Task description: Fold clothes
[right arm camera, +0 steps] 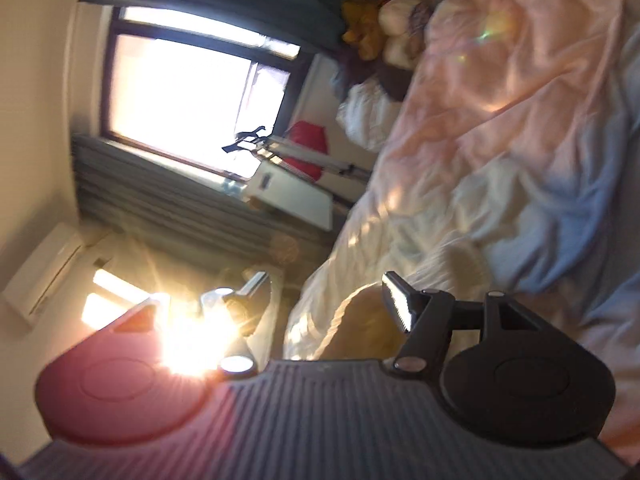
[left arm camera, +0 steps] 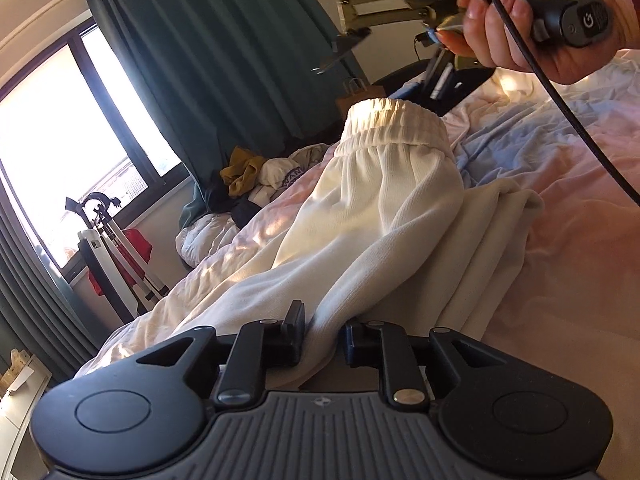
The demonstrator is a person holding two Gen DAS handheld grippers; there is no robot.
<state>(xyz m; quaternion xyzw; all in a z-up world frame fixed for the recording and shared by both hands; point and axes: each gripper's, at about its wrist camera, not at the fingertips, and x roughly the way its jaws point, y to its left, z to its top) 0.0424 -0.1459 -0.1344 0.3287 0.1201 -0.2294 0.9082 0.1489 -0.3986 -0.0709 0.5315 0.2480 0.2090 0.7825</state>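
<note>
White sweatpants (left arm camera: 360, 208) lie on the pink and blue bedsheet (left arm camera: 560, 240), the elastic waistband (left arm camera: 396, 128) raised at the far end. My left gripper (left arm camera: 322, 334) is shut on a fold of the white fabric near the leg end. My right gripper (left arm camera: 336, 50) shows in the left wrist view, held in a hand high above the waistband, jaws apart and empty. In the right wrist view, tilted and blurred, the right gripper (right arm camera: 324, 304) is open over the bed edge, with a patch of the white sweatpants (right arm camera: 472, 196) beyond it.
A pile of other clothes (left arm camera: 256, 180) sits at the far end of the bed, also in the right wrist view (right arm camera: 380, 32). A window (left arm camera: 60, 152) and dark green curtains (left arm camera: 224, 52) are on the left. A stand with a red item (left arm camera: 128, 256) stands beside the bed. A cable (left arm camera: 568, 120) hangs from the hand.
</note>
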